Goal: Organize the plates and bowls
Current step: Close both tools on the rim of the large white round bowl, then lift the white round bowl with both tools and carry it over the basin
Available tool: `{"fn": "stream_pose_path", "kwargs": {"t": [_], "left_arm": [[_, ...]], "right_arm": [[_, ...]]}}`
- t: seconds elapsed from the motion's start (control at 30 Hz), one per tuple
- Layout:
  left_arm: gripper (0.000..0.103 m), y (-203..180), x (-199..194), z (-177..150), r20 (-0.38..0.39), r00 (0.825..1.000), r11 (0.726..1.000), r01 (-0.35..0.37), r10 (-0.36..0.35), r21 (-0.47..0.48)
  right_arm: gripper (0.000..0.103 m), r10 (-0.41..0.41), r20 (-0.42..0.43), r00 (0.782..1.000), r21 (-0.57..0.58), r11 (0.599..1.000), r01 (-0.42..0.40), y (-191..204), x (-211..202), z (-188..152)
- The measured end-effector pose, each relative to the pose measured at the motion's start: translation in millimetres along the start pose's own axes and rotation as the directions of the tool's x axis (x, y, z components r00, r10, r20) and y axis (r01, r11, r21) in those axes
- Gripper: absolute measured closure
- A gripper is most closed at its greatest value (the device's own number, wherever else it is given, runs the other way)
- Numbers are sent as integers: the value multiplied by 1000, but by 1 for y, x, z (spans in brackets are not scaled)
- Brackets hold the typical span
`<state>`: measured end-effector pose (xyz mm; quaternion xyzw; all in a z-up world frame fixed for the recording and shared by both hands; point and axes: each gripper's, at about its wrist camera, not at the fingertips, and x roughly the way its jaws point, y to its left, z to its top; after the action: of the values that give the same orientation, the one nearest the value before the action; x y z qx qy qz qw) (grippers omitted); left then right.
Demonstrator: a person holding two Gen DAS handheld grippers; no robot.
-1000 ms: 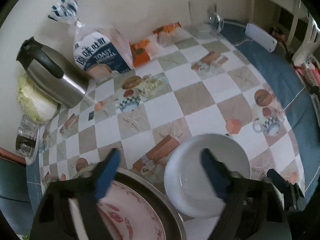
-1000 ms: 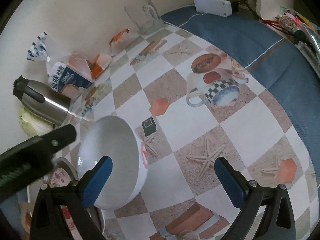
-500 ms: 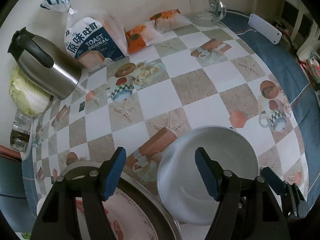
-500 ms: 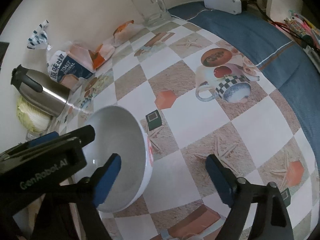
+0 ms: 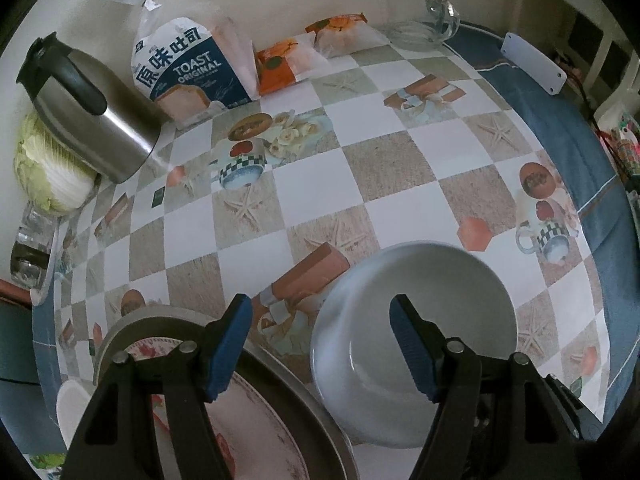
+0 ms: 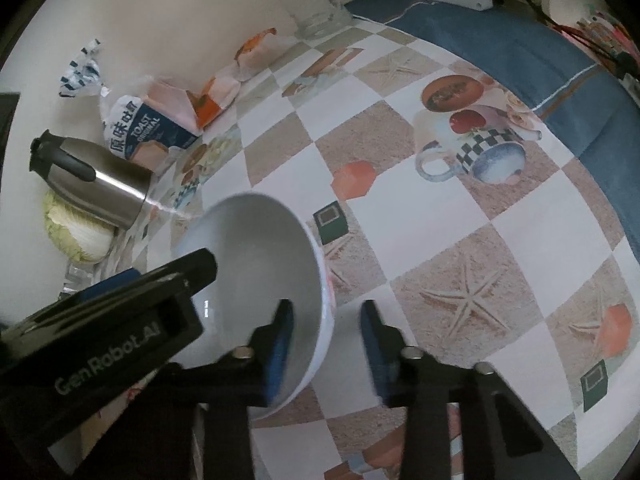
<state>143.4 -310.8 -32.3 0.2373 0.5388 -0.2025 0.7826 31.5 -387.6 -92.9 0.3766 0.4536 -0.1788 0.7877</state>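
A white bowl (image 5: pixel 440 280) (image 6: pixel 256 248) stands on the checked tablecloth beside a metal pan (image 5: pixel 288 380) that holds a red-patterned plate (image 5: pixel 256 420). My left gripper (image 5: pixel 320 340) is open: one finger hangs over the pan, the other over the bowl's inside, and neither touches the bowl's wall between them. My right gripper (image 6: pixel 326 340) straddles the bowl's near-right rim, one blurred finger inside and one outside. Its jaws are closing, and a gap still shows between the outer pad and the wall. The left gripper's black body (image 6: pixel 100 340) covers the bowl's left side.
Along the wall stand a steel kettle (image 5: pixel 92 108), a cabbage (image 5: pixel 48 172), a toast bag (image 5: pixel 188 68), orange snack packets (image 5: pixel 288 60) and a glass mug (image 5: pixel 420 16). A white box (image 5: pixel 536 64) lies on the blue cloth at the right.
The right gripper's jaws have narrowed from wide open to close around the bowl's rim. The left gripper has stayed open in about the same spot. The bowl has not visibly shifted.
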Motion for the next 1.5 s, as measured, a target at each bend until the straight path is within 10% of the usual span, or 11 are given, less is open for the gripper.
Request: {"fn": "stream_pose_path", "kwargs": {"t": [0.27,1.5], "left_arm": [[31,0,2,-5,-8,1000,1000,20,-20,-14],[79,-26,22,-21,-24,978,974,205,-208,-96]], "right_arm": [[90,31,17,999,11,999,-31,-6,-4,3],[90,38,30,999,110,993,-41,-40,-19,6]]}}
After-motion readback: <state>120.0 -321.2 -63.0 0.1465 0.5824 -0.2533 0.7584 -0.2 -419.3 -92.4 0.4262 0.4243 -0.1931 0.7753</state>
